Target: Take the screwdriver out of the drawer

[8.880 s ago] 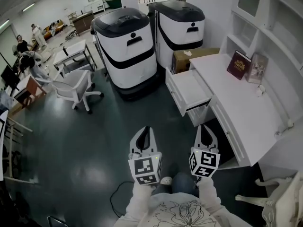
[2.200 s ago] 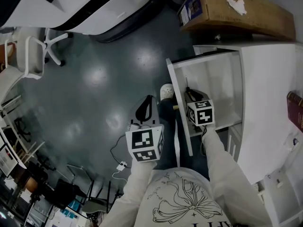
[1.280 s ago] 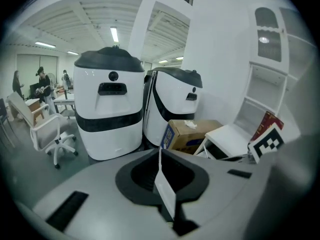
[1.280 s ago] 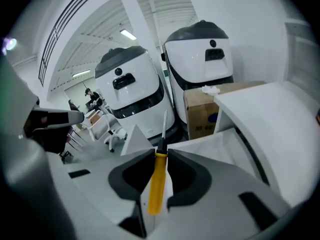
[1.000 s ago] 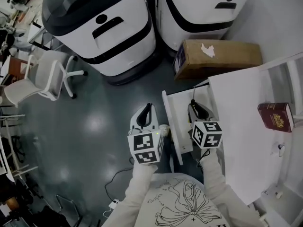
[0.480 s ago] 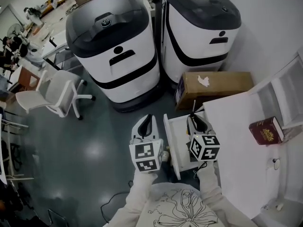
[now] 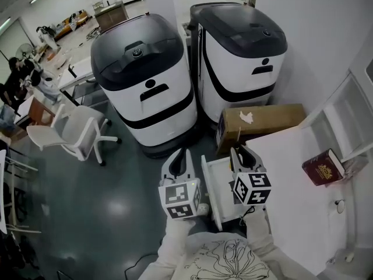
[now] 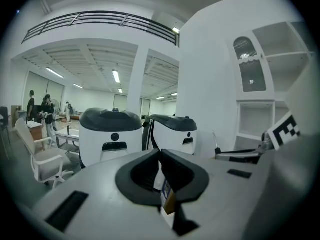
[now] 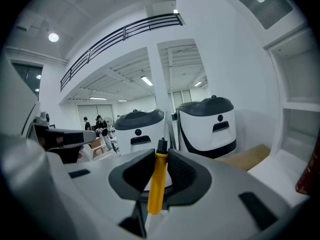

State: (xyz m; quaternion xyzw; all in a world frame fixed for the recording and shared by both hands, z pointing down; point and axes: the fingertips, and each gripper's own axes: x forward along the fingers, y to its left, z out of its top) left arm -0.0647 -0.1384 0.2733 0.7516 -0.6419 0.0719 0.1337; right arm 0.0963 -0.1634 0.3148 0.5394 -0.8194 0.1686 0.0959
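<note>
My right gripper is shut on a screwdriver with a yellow handle, and its thin metal shaft points up past the fingertips. In the head view the right gripper hangs over the open white drawer, the screwdriver's shaft rising from it. My left gripper floats to the left of the drawer front, over the floor. In the left gripper view the left gripper has its jaws together with nothing between them, and the right gripper shows at the right.
Two big white-and-black machines stand beyond the drawer. A cardboard box lies beside the white desk, which bears a red book. An office chair stands at left.
Both grippers have risen, the right one lifting the screwdriver up above the drawer. The head view has tilted up, so the machines fill more of the picture.
</note>
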